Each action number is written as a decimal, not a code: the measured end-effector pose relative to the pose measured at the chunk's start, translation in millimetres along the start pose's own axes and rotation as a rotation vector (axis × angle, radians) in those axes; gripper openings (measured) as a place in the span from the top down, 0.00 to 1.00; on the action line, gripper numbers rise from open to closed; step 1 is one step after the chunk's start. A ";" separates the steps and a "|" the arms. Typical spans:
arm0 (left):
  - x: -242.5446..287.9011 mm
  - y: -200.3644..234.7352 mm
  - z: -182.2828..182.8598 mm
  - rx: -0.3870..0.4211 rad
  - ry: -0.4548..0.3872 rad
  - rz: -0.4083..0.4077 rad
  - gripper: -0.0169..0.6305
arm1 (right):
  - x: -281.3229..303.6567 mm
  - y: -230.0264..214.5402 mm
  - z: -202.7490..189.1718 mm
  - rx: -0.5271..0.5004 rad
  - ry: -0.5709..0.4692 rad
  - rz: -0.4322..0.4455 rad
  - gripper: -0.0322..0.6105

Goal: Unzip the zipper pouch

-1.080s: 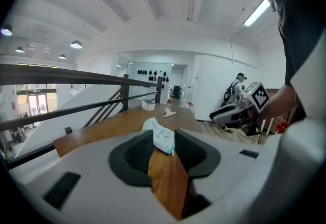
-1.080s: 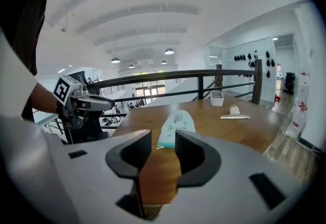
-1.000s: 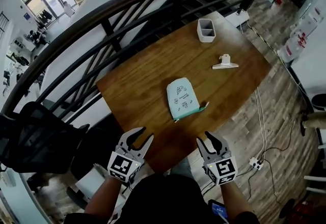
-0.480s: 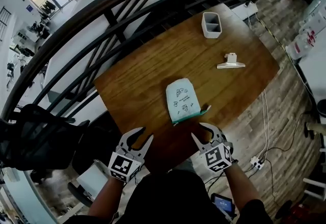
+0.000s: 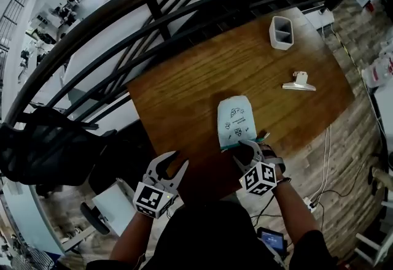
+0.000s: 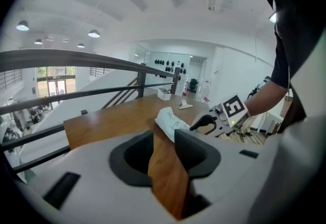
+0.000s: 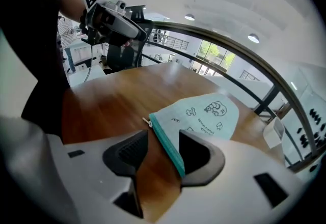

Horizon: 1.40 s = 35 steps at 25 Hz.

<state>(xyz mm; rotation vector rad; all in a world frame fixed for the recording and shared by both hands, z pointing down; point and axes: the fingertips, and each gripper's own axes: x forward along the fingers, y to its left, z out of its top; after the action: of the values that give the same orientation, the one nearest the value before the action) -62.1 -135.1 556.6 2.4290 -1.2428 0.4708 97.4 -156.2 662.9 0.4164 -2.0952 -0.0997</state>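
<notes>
Flat mint fabric zipper pouch (image 5: 235,123), round-topped, on grainy wooden table (image 5: 184,97)

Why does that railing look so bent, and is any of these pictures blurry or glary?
Head view: the wide lens bows the railing into an arc; the table is sharp. Left gripper view: black corners ring the picture. Right gripper view: the pouch is crisp, and the wood beside it shines.
</notes>
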 end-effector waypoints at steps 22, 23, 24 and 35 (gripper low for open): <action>-38.0 8.4 -27.4 -0.045 0.029 0.023 0.77 | 6.2 41.9 23.0 0.051 0.111 0.280 0.91; -37.0 8.1 -26.8 -0.038 0.029 0.012 0.77 | 1.4 44.5 28.4 0.047 0.097 0.281 0.91; -36.0 7.9 -26.2 -0.030 0.029 0.002 0.77 | -3.4 46.3 33.4 0.041 0.085 0.278 0.91; -16.9 -15.1 -15.5 0.088 0.020 -0.159 0.77 | -65.1 36.9 74.9 0.008 -0.043 0.137 0.91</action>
<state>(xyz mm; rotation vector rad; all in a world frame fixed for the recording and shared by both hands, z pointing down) -61.0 -107.9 559.9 2.5652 -1.0306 0.5115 56.4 -107.0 578.6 0.2770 -2.1604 -0.0203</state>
